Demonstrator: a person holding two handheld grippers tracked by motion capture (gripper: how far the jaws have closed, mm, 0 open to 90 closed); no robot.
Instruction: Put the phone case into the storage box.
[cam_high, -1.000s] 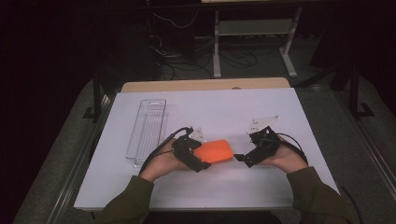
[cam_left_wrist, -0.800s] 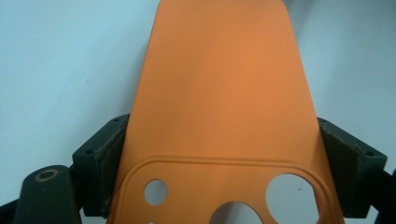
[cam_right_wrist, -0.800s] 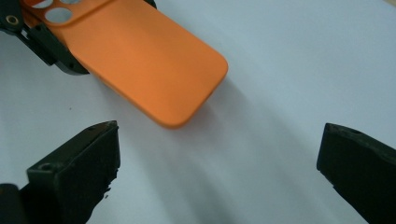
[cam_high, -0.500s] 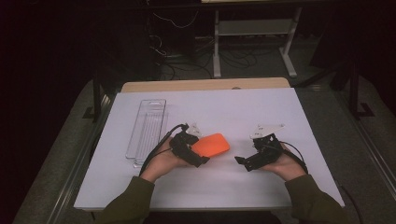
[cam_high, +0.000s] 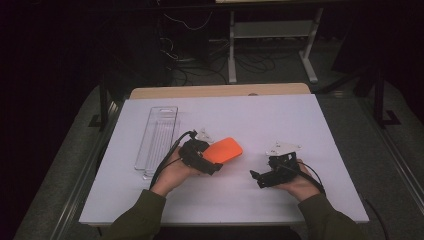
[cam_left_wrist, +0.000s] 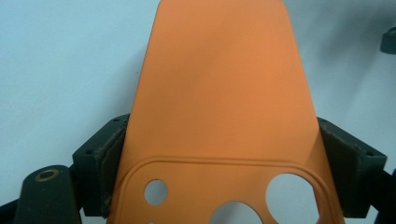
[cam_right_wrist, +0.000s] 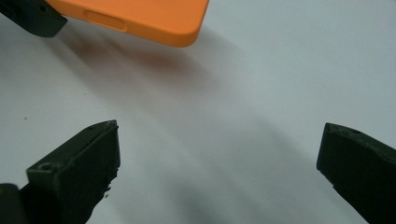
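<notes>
An orange phone case (cam_high: 223, 150) is held off the white desk (cam_high: 260, 115) by the left claw (cam_high: 212, 166), just left of the desk's middle. In the left gripper view the case (cam_left_wrist: 219, 93) is seen clenched at its camera-cutout end, one pad (cam_left_wrist: 109, 158) pressed against each long edge, the plain end pointing away toward 12 o'clock. From the high view the case is noted as tilted, its free end toward 2 o'clock of the left hand (cam_high: 172, 172). The right claw (cam_high: 257, 179) is seen low over the desk at 3 o'clock of the case, well apart from it, with the jaws spread wide and nothing between them. In the right gripper view both black jaws are seen far apart above bare white desk, with the rounded corner of the case (cam_right_wrist: 154, 18) at 11 o'clock beyond them and its shadow thrown on the surface below. A clear plastic tray (cam_high: 157, 137) is noted lying lengthwise near the desk's left edge, at 10 o'clock of the left hand, not touched by either claw. Olive sleeves (cam_high: 145, 215) are seen entering from the near edge. A strip of wood (cam_high: 220, 91) is noted along the far side of the desk.
</notes>
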